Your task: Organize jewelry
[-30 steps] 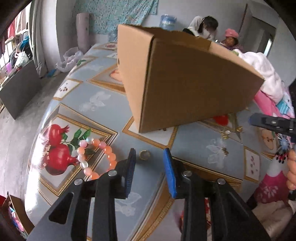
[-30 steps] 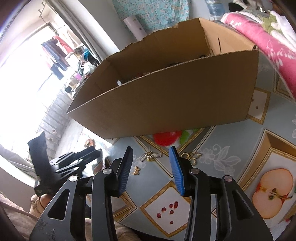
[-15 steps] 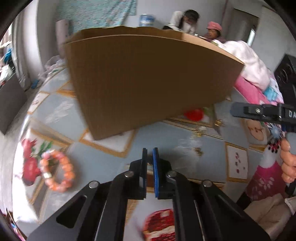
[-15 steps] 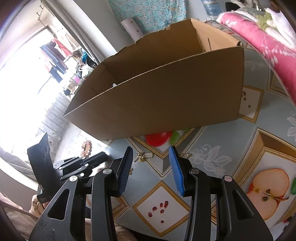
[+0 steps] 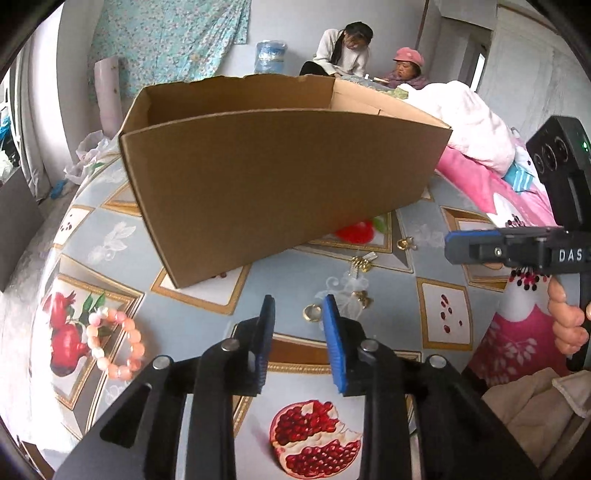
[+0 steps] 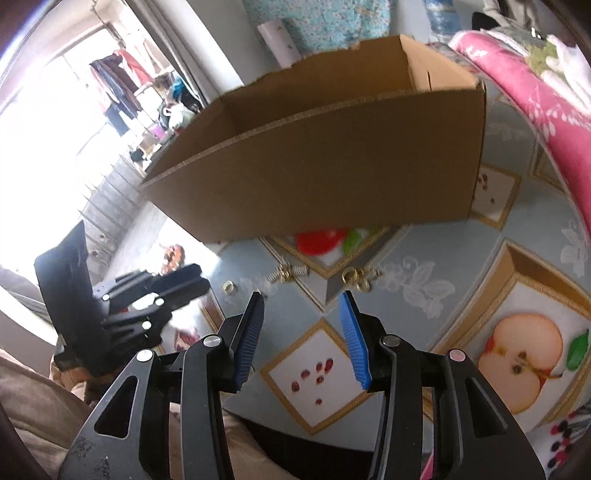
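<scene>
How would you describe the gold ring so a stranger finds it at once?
Start at the cardboard box on the fruit-patterned tablecloth. Just before its front wall lies the gold ring, a plain smooth band. The neighbouring gold pieces are irregular and ornate.

A pale grey wall [image 5: 303, 33] is seen at the back, with a turquoise flowered cloth [image 5: 166, 37] hung on it and a blue water bottle [image 5: 270, 57] stood below. Two seated persons [image 5: 365, 55] are seen beside it. A pink quilt with white bedding [image 5: 476, 136] is heaped at the right. Strong daylight is let in through a tall window [image 6: 48, 122], where clothes on a rail [image 6: 118, 81] are hung.
</scene>
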